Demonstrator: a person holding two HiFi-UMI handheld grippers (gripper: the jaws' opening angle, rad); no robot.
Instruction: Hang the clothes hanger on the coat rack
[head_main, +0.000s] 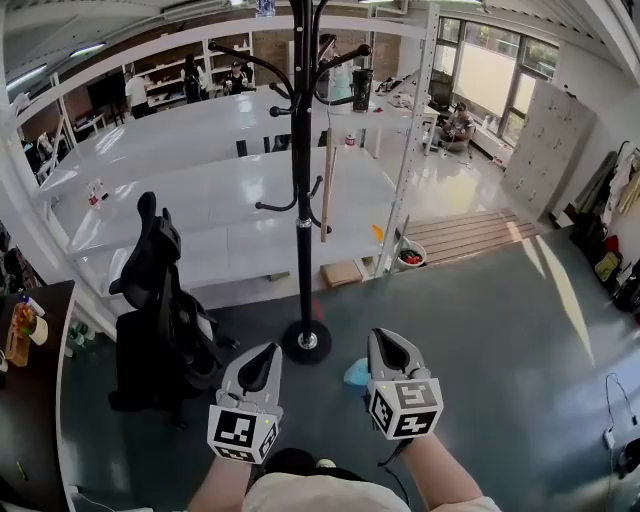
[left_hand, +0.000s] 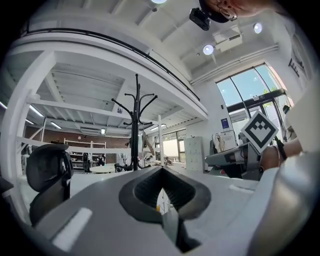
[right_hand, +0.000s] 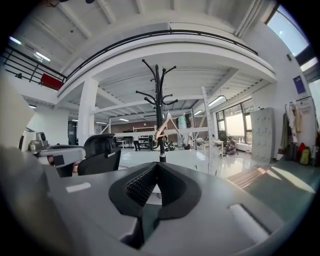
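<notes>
A tall black coat rack (head_main: 302, 190) stands on its round base straight ahead of me. A light wooden clothes hanger (head_main: 326, 180) hangs from one of its hooks, on the pole's right side, with neither gripper touching it. In the right gripper view the hanger (right_hand: 165, 125) hangs against the rack (right_hand: 160, 110), well beyond the jaws. The left gripper view also shows the rack (left_hand: 135, 127) at a distance. My left gripper (head_main: 268, 352) and right gripper (head_main: 382, 338) are held low, near the rack's base. Both are shut, with nothing between the jaws.
A black office chair (head_main: 155, 290) stands left of the rack. Behind it run long white tables (head_main: 230, 205) and a white post (head_main: 405, 150). A cardboard box (head_main: 342, 272) and a pale blue thing (head_main: 357, 373) lie on the floor. A dark desk (head_main: 35, 400) is at far left.
</notes>
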